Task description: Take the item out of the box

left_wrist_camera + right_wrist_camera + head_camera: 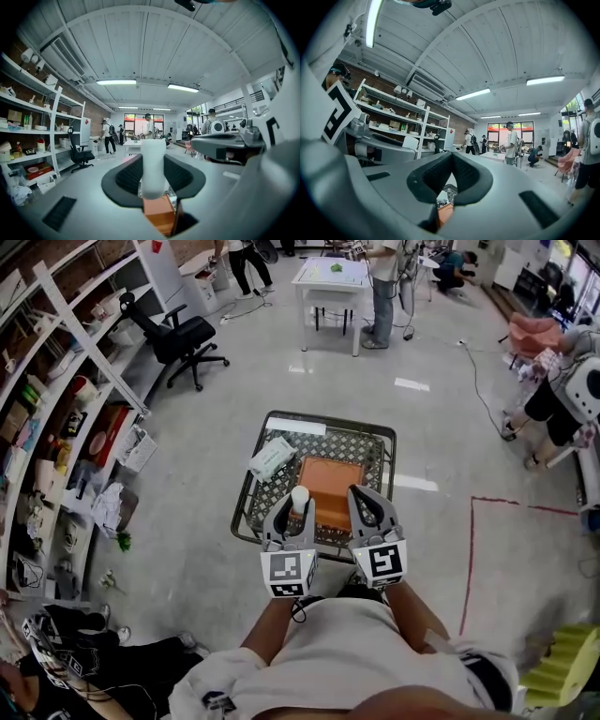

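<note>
A small white bottle-like item stands upright between the pads of my left gripper, which is shut on it above the near edge of a wire basket. In the left gripper view the white item fills the gap of the left gripper, with the orange box below. The orange box lies in the basket, its lid closed. My right gripper hovers beside the left over the box's near right corner. Seen from its own camera, the right gripper has its pads touching with nothing between them.
A white packet lies in the basket left of the box. Shelving runs along the left wall, with an office chair beyond. A white table and several people are at the back. Red tape marks the floor on the right.
</note>
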Demonstrator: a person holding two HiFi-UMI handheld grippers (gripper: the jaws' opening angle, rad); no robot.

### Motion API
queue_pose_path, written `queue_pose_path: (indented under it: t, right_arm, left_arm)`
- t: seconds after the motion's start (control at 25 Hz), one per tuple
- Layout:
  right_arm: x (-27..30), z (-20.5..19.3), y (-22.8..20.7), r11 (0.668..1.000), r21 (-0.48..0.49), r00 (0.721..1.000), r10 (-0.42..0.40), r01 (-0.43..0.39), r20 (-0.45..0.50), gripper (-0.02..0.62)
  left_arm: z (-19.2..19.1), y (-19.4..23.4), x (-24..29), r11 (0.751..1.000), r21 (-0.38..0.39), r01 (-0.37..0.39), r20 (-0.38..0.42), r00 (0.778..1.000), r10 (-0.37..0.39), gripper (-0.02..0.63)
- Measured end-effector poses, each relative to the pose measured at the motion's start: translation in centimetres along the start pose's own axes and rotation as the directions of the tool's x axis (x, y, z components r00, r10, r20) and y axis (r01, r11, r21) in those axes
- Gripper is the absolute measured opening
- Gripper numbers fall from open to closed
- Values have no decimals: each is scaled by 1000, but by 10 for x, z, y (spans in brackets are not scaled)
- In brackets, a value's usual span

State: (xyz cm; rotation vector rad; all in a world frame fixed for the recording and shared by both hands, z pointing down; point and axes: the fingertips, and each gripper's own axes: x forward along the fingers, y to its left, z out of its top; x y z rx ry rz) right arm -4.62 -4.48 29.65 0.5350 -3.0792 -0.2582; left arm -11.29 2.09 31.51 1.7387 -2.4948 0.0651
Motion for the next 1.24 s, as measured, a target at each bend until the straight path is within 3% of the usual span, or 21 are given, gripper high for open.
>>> queue_pose_path:
  t: [1.24]
  right_arm:
    - [13, 0, -21, 1000, 15, 1000, 6, -6, 15, 4]
  left_arm:
    - [0, -6, 25, 1000, 14, 4, -35, 999, -4, 135]
